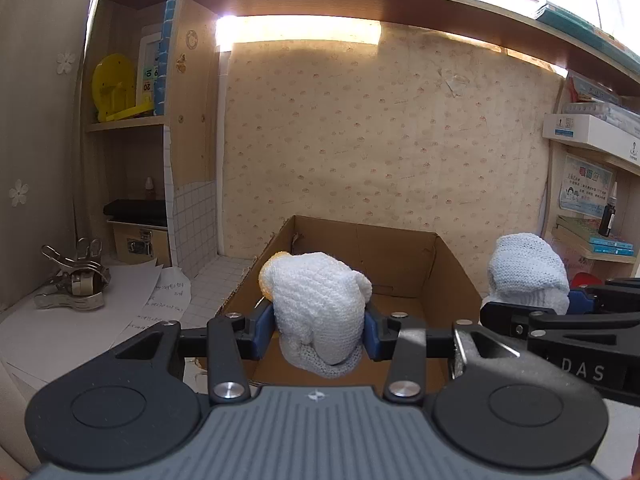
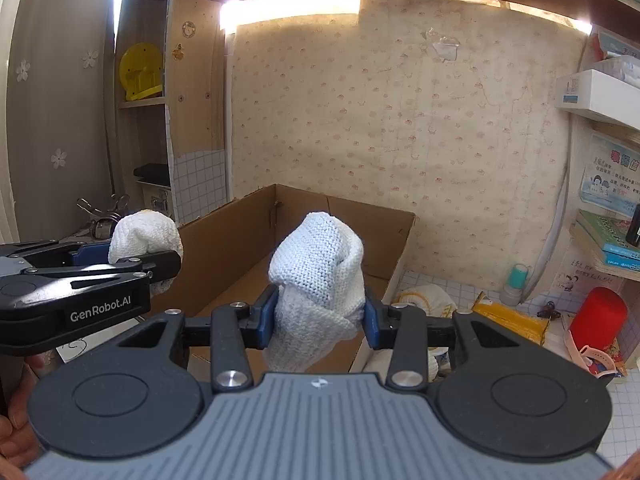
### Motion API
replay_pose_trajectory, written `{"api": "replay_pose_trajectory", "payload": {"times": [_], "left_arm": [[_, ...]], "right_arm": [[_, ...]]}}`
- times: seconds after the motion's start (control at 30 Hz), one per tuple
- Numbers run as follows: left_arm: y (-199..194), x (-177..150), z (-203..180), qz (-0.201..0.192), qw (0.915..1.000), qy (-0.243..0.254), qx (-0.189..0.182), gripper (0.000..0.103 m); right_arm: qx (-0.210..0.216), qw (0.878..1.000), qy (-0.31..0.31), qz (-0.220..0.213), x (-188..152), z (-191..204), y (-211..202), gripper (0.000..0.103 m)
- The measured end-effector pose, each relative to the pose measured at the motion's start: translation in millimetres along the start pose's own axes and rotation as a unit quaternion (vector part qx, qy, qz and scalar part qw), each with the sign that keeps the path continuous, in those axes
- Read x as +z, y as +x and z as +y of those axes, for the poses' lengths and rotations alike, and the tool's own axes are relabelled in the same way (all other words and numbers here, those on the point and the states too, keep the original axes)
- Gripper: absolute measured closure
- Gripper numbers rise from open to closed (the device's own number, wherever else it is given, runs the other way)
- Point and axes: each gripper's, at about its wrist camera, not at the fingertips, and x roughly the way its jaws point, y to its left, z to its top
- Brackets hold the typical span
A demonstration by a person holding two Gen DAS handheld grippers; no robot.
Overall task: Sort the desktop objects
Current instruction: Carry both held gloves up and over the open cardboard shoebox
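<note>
My left gripper (image 1: pixel 319 330) is shut on a white knit glove with a yellow edge (image 1: pixel 316 300), held over the near edge of an open cardboard box (image 1: pixel 404 256). My right gripper (image 2: pixel 320 320) is shut on a second white knit glove (image 2: pixel 320 276), also held above the box (image 2: pixel 232 248). In the left wrist view the right gripper's glove (image 1: pixel 528 270) shows at the right, beside the box. In the right wrist view the left gripper (image 2: pixel 160 258) with its glove (image 2: pixel 144 236) shows at the left.
Metal clips (image 1: pixel 76 276) and sheets of paper (image 1: pixel 80 320) lie left of the box. Right of it lie another white glove (image 2: pixel 428 298), a yellow packet (image 2: pixel 508 318), a red bottle (image 2: pixel 598 316) and a small green-capped container (image 2: pixel 516 280). Shelves flank the desk on both sides.
</note>
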Motion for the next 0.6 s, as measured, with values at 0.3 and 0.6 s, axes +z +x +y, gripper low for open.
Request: {"api": "replay_pose_trajectory", "payload": {"times": [0.3,0.6], "left_arm": [[13.4,0.2,3.9,0.010,0.9999,0.004,0.011,0.057],[18.6,0.8,7.3,0.013,0.9997,0.007,0.020,0.057]], "right_arm": [[0.004,1.000,-0.008,0.016,1.1,7.9,16.7,0.061],[0.008,1.000,-0.016,0.024,2.6,14.6,27.0,0.061]]}}
